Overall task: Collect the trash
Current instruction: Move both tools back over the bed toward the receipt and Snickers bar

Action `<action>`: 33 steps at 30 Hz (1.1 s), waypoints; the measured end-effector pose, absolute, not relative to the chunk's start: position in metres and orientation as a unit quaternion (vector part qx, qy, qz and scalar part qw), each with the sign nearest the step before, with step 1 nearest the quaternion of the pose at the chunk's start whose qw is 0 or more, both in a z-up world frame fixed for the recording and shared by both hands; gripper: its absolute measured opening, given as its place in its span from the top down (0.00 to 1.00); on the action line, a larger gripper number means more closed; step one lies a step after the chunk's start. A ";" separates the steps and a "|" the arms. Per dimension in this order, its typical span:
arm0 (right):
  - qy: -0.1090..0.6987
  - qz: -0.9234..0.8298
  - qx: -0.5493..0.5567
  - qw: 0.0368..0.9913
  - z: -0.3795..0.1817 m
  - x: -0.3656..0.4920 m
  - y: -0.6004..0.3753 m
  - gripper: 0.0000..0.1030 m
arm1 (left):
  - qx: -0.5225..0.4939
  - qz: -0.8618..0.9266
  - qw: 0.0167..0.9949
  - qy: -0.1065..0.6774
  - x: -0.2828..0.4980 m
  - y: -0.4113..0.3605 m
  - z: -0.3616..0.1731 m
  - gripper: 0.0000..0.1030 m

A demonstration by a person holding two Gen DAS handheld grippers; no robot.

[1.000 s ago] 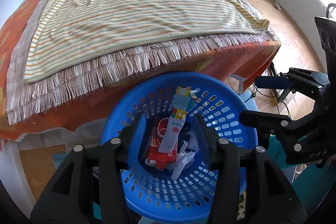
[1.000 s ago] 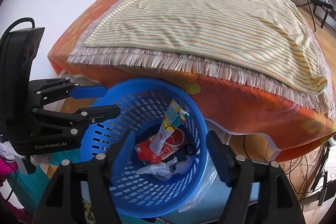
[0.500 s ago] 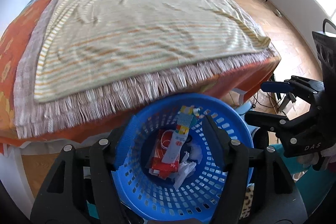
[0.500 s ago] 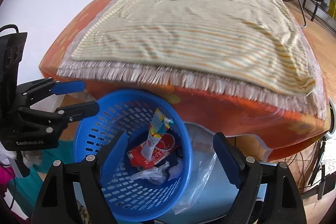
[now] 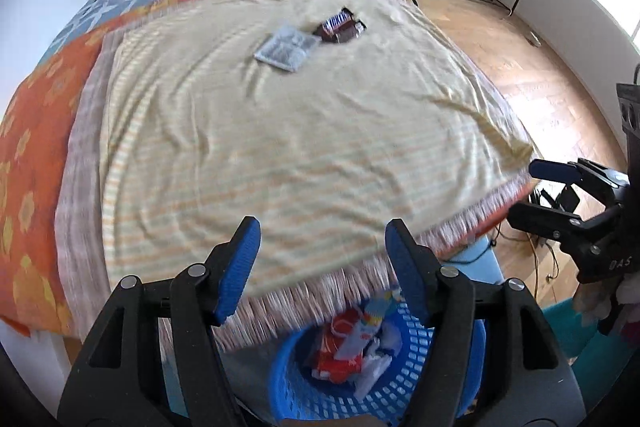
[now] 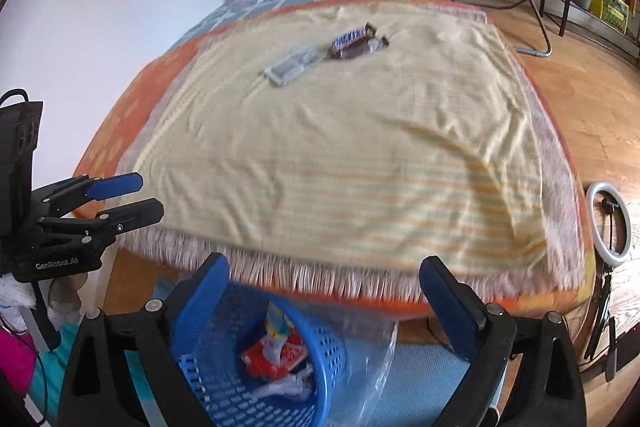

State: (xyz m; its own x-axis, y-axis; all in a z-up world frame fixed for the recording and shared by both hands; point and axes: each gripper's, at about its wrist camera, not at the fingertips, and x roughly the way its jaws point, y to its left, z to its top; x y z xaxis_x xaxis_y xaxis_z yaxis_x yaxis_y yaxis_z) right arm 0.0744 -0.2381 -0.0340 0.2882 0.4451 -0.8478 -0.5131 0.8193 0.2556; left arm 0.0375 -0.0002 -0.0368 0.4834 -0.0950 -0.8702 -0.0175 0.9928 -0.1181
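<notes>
Left wrist view: The left gripper (image 5: 322,259) is spread wide and holds nothing. It hangs over the near fringed edge of the bed (image 5: 48,155). The remaining trash lies well apart, toward the far edge of the striped blanket (image 5: 304,131): a grey packet (image 5: 286,47) touching or just beside a chocolate bar wrapper (image 5: 340,27). The blue basket (image 5: 416,387), already holding wrappers, sits on the floor below the near edge. The right gripper (image 5: 536,191) appears at the right edge of the view, also unloaded.

Risks: The two items lie so close that one closure may catch both or push one away. The flat packet offers little thickness, so the fingers may pinch blanket cloth instead and drag it. Motion blur suggests fast travel; overshoot is possible.

Right wrist view: The right gripper (image 6: 324,277) is wide and empty above the near edge. The wrapper (image 6: 356,41) and packet (image 6: 294,65) sit near the far edge; the basket (image 6: 320,379) is under the near edge, left of centre. The left gripper (image 6: 132,197) shows at the left with a narrower gap than the left wrist view suggests.

Change from earlier frames: Both cameras have lifted from looking down into the basket to looking across the bed, and the trash now appears larger and nearer.
</notes>
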 end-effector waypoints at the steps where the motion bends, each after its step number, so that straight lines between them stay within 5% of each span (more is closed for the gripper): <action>1: 0.513 0.297 -0.029 0.805 -0.031 0.080 -0.238 0.03 | -0.055 -0.023 0.860 0.506 0.045 0.002 -0.035 0.35; 20: 0.488 0.263 0.014 0.832 -0.001 0.215 -0.202 0.03 | -0.057 -0.041 0.867 0.493 0.174 0.027 -0.048 0.35; 33: 0.540 0.239 0.092 0.802 -0.050 0.307 -0.180 0.06 | -0.021 -0.063 0.851 0.521 0.251 0.036 -0.092 0.34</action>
